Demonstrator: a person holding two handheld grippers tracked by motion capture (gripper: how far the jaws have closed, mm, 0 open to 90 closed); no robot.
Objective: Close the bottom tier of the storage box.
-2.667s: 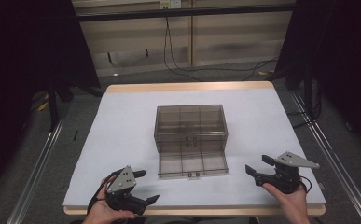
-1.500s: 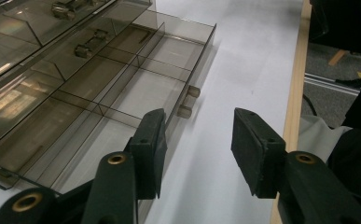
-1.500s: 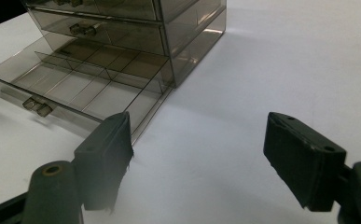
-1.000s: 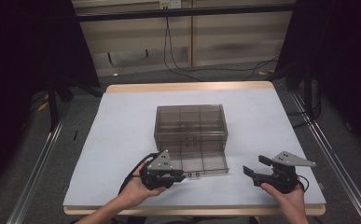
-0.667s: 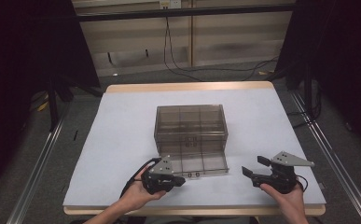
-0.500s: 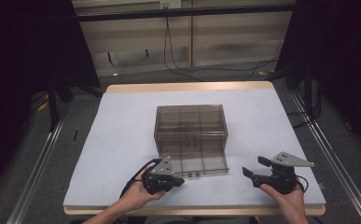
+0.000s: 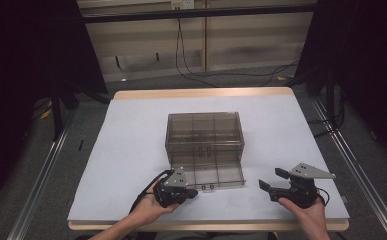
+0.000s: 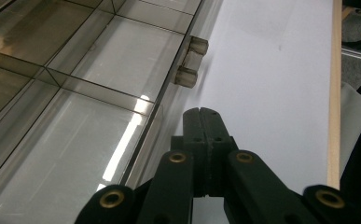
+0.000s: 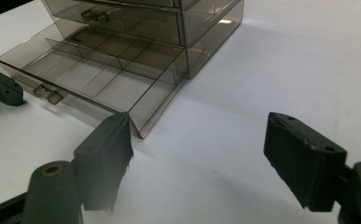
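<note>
left gripper (image 7: 190, 191): jaws are sitting fully pressed together with nothing between them, so it's closed on air. In the left gripper view the tips (image 8: 204, 122) are pointing toward the drawer handle (image 8: 190, 62) and hanging just short of it, not touching as far as I can tell.

right gripper (image 7: 273, 180): jaws are standing wide apart, holding nothing. It's hovering over the table at about 4 o'clock from the box, well clear of the drawer's right corner. In the right gripper view the gap (image 9: 201, 156) is looking across bare table toward the drawer corner.

drawer box (image 7: 204, 131): smoky see-through plastic organizer, sitting around the middle of the white table (image 7: 131, 130).

bottom drawer (image 7: 211, 172): it's sticking out toward 6 o'clock, toward the person. Dividers are splitting it into compartments, and they're all looking empty.

upper drawer (image 9: 136, 21): it's sitting pushed in, with its own little handle (image 9: 95, 17) on the front.

handle on the open drawer: two small stubby knobs on the front edge, lying just at 3 o'clock of the left gripper's tips in the high view.

hands: the left hand (image 7: 148, 207) and right hand (image 7: 306, 212) are coming in from 6 o'clock, each wrapping around its gripper.
</note>
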